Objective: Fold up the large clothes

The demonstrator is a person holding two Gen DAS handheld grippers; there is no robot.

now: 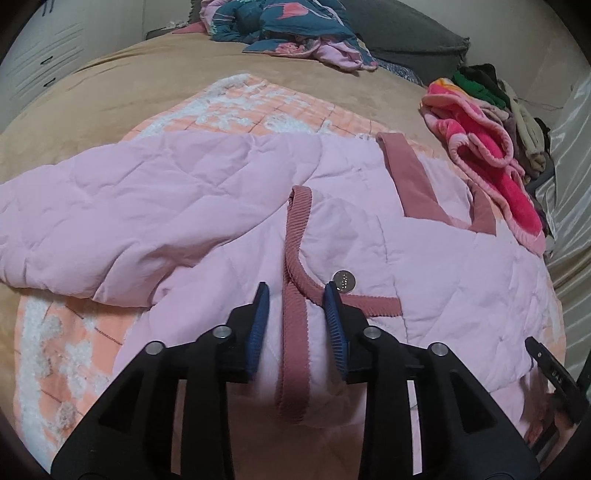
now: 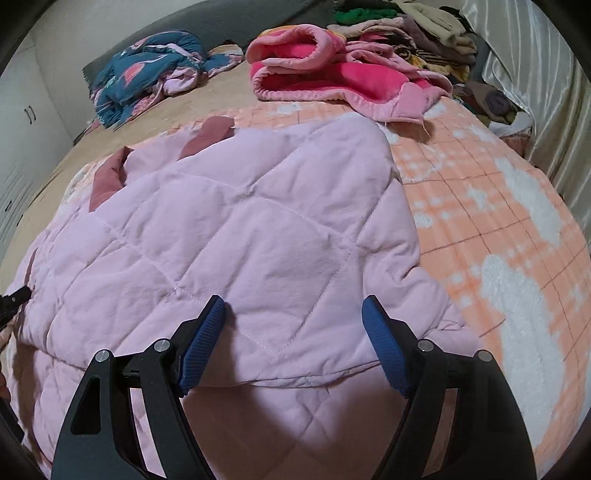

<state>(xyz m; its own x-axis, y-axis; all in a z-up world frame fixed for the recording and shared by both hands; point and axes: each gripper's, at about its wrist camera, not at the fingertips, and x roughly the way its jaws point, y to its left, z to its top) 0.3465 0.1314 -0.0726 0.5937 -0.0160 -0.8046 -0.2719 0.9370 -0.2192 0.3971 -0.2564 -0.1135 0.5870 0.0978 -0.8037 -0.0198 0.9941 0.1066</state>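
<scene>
Pink quilted jacket [image 1: 229, 192] spread flat on the peach blanket [image 2: 517, 236] for folding, its corduroy trim [image 1: 293, 317] between the narrowed but not visibly pinching left gripper [image 1: 297, 325], right gripper [image 2: 295, 343] wide open over the hem, likely for a fold.

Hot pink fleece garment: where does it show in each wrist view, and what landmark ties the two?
Left wrist: hot pink fleece garment at right edge, upper half, beyond the pale pink quilted jacket.
Right wrist: hot pink fleece garment at top centre, on the far end of the orange checked blanket.
Shared landmark: blue floral bundle, further back on the bed.
</scene>
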